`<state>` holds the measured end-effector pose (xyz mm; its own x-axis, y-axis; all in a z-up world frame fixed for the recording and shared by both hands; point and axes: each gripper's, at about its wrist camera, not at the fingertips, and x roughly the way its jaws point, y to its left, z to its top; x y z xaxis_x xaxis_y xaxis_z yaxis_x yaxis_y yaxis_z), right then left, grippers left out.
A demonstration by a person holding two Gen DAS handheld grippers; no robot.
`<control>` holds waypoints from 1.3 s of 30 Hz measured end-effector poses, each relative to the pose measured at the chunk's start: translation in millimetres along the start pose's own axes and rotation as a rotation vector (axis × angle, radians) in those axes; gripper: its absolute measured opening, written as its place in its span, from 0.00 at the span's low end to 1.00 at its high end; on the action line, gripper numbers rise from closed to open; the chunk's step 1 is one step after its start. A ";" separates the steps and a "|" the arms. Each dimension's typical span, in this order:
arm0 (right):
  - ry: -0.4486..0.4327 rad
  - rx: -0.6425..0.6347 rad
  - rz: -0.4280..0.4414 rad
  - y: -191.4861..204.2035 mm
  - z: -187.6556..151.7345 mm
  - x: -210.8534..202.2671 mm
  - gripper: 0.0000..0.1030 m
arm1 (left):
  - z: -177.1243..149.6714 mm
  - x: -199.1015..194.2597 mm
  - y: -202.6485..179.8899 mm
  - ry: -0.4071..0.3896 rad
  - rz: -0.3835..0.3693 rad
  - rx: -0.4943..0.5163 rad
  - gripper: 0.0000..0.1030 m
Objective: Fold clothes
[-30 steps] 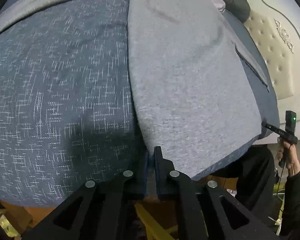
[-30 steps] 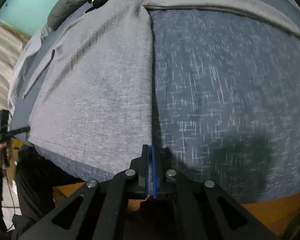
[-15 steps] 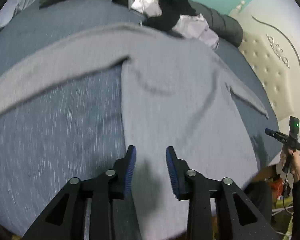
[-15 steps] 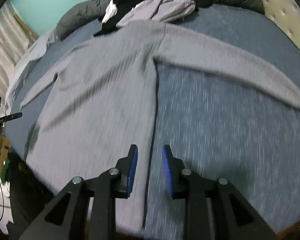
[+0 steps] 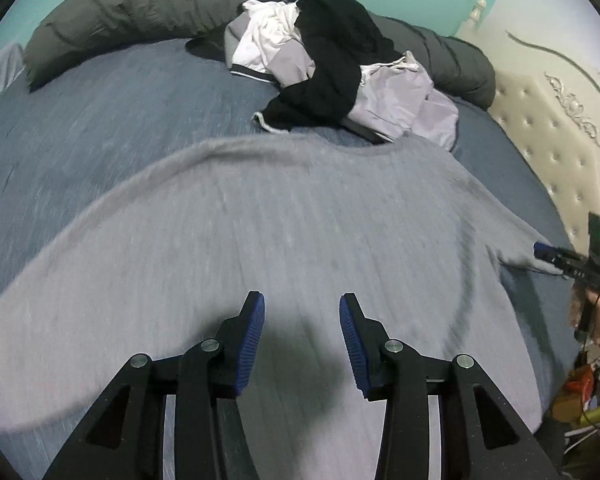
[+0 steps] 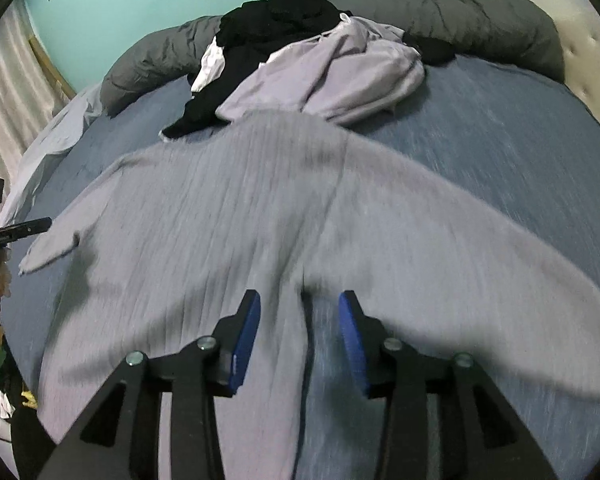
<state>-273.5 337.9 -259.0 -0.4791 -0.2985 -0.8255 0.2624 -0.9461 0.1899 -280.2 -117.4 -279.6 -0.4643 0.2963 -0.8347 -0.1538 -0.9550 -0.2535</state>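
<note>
A: Item one, the garment?
B: Grey long-sleeved top (image 5: 300, 216), ribbed knit, soft and matte. Laid flat on the bed sheet (image 5: 112, 92), a blue-grey woven cloth with a fine fleck. Both sleeves are spread out sideways.

A: Position against the left gripper (image 5: 302, 312)?
B: Directly below and ahead of it. The body of the top fills the space under the tips; one sleeve curves off to that gripper's left side. Black frame, ridged blue pads (image 5: 256, 336). The jaws are opening, wide apart, nothing between them.

A: And the right gripper (image 6: 299, 308)?
B: Same build. It hangs over the underarm of the top (image 6: 220, 240), where the side seam meets the sleeve running off to its right. Jaws opening, pads clear of the cloth, gripping nothing.

A: Beyond the top?
B: Pile of clothes (image 5: 332, 60), crumpled: black, white and pale lilac pieces, just past the collar. Behind it a dark grey padded bolster (image 5: 120, 12), puffy and creased. Far right of the left gripper, a cream tufted headboard (image 5: 552, 136) with carved scrollwork.
</note>
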 end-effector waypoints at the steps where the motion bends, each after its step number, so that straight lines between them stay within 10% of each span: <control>1: -0.003 -0.009 -0.004 0.5 9.4 7.1 0.43 | 11.5 10.0 1.3 -0.002 0.010 0.012 0.42; 14: -0.014 -0.122 -0.041 17.5 107.5 95.8 0.54 | 106.4 102.7 23.7 -0.013 0.113 0.039 0.42; 34: 0.017 -0.256 -0.085 37.0 160.9 174.3 0.59 | 145.8 174.8 30.2 0.054 0.104 0.101 0.42; 39: 0.038 -0.306 -0.061 43.0 157.6 183.4 0.40 | 138.3 186.3 28.5 0.070 0.102 0.116 0.42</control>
<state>-482.1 222.7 -318.5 -0.4716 -0.2320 -0.8507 0.4768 -0.8787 -0.0247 -491.7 -87.9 -374.7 -0.4211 0.1927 -0.8863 -0.2110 -0.9712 -0.1109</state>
